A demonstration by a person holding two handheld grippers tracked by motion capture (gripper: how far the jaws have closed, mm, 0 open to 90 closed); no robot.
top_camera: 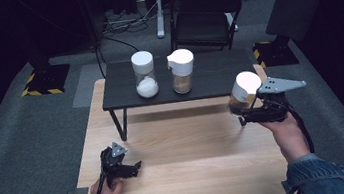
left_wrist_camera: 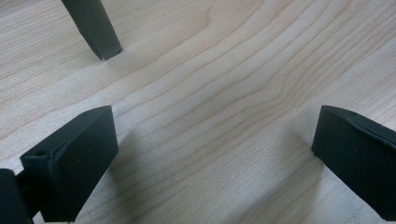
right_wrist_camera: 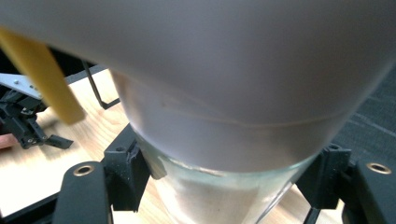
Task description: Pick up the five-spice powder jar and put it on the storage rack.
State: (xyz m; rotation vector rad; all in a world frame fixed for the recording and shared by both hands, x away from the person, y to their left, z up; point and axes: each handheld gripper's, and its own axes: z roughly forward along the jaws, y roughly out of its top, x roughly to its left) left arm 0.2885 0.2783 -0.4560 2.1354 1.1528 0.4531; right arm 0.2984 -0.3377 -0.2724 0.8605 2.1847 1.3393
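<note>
With our right claw (top_camera: pixel 248 108) pinching the white-lidded jar (top_camera: pixel 244 93) tilted in mid-air off the dark shelf's (top_camera: pixel 217 76) right end, and our left claw (top_camera: pixel 134 168) spread idle on the table (top_camera: pixel 191 145), a slipping grip could spill it.

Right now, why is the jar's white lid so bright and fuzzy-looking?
In the high view the lamp glares off the jar's white lid, washing it out; in the right gripper view the lid sits so close to the camera that it blurs; the left gripper view stays sharp on the wooden table.
</note>
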